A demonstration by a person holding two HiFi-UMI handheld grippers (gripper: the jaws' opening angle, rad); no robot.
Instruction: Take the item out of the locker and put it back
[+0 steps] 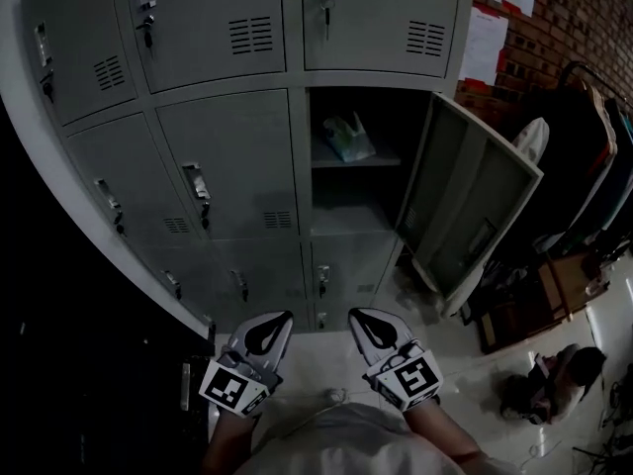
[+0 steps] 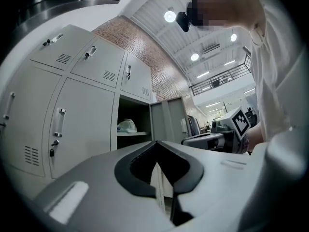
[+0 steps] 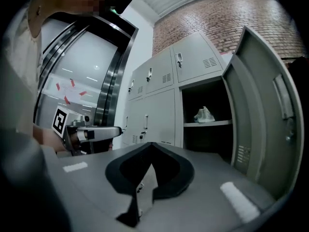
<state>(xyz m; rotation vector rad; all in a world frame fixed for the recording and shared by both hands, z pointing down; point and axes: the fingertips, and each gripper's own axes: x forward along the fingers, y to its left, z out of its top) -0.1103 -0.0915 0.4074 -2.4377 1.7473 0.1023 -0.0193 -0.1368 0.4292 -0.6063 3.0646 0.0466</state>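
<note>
A pale crumpled plastic bag [image 1: 348, 137] lies on the upper shelf of the open locker [image 1: 356, 216], whose door [image 1: 475, 206] hangs out to the right. Both grippers are held low by the person's body, well short of the locker. My left gripper [image 1: 281, 318] and right gripper [image 1: 359, 316] are shut, side by side, with nothing in them. In the left gripper view the closed jaws [image 2: 155, 145] point toward the bag [image 2: 127, 125], with the right gripper [image 2: 212, 140] alongside. The right gripper view shows its closed jaws [image 3: 152, 146], the bag [image 3: 204, 114] and the left gripper [image 3: 91, 133].
Closed grey lockers [image 1: 227, 166] fill the wall left of and above the open one. The swung-out door [image 3: 263, 105] takes up space on the right. Boxes and bags [image 1: 534, 315] clutter the floor at right, beside a brick wall [image 1: 574, 18]. A dark panel [image 1: 59, 344] stands at left.
</note>
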